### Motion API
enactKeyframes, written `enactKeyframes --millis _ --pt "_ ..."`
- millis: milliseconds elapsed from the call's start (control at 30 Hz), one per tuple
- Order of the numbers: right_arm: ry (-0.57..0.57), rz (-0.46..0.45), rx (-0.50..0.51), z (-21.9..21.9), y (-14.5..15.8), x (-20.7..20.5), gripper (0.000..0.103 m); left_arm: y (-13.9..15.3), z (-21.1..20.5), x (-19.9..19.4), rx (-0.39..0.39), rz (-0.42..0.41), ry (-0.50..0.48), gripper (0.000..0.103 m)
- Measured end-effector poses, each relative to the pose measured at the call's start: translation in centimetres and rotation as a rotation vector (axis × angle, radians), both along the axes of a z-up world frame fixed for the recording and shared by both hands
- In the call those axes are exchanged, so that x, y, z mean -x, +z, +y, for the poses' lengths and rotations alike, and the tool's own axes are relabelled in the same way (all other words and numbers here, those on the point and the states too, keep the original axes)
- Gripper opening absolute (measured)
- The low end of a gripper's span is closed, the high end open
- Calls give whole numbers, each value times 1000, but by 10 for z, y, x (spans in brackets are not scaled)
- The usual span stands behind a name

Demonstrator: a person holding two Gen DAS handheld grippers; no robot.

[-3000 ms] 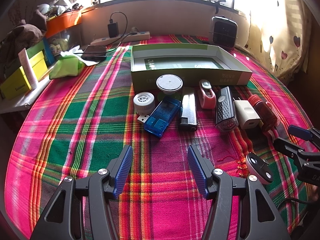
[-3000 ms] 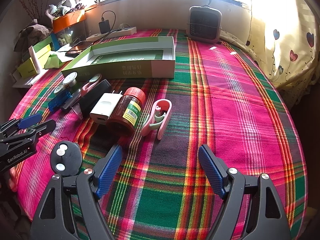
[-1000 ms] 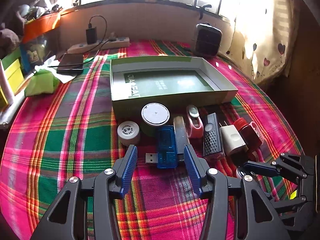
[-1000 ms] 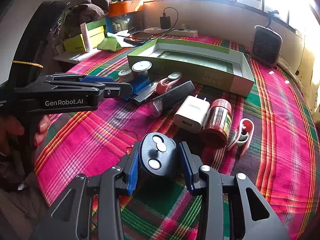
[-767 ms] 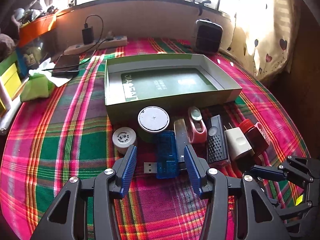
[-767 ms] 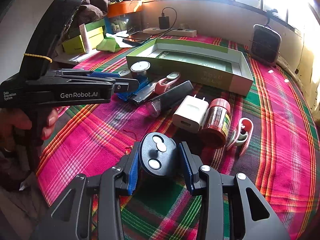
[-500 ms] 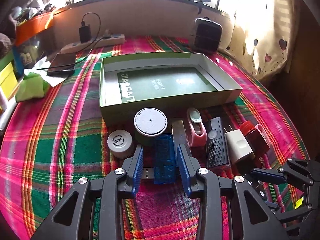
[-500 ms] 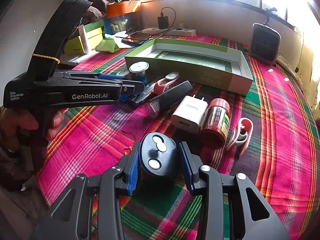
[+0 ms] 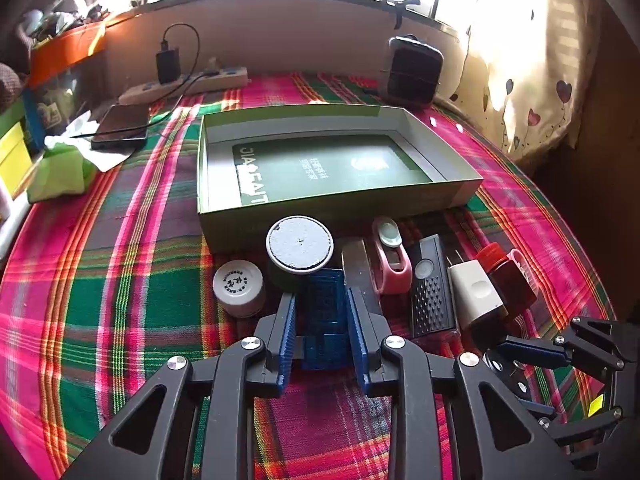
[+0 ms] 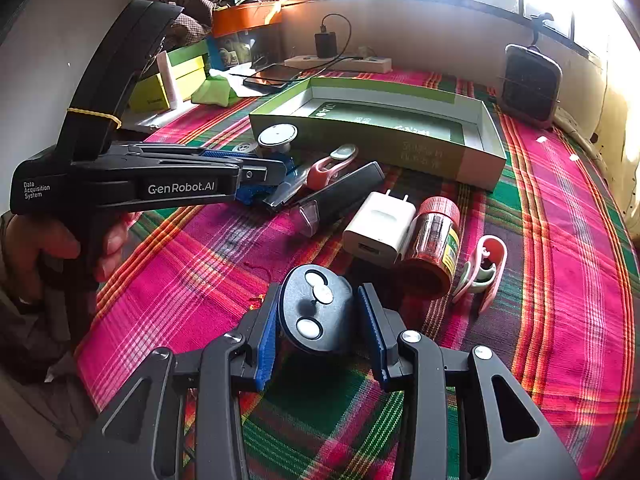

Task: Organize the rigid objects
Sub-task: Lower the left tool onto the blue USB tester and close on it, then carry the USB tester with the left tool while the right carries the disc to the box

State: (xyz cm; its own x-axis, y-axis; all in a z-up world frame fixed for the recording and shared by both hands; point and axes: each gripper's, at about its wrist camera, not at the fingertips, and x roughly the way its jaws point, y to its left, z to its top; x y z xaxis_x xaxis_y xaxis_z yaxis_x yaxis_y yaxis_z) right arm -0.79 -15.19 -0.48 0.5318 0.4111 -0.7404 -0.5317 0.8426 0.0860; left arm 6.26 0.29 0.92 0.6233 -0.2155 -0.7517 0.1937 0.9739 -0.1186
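Item: translucent blue plastic USB gadget point(image 9: 323, 312), lower centre of frame, on plaid cloth. My left gripper point(image 9: 322, 312) clenched on it. My right gripper point(image 10: 320, 316) grasping black oval plastic piece point(image 10: 314, 312). Lift straight, clear neighbours, then into green cardboard box point(image 9: 340, 204).

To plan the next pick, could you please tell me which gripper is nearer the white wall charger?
Right. The right gripper sits just in front of the white wall charger; the left gripper is farther, across the row.
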Motion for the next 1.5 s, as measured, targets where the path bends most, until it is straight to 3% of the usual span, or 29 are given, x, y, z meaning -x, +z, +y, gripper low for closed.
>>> enactKeyframes --millis 500,967,1500 --pt "2 -12 -4 0 5 1 39 6 6 5 8 1 17 21" --pt "-28 -66 -38 -8 36 -7 39 41 10 7 1 -55 17 21" --pt "-100 -107 -36 -27 73 -70 39 67 18 -40 19 -79 24 21"
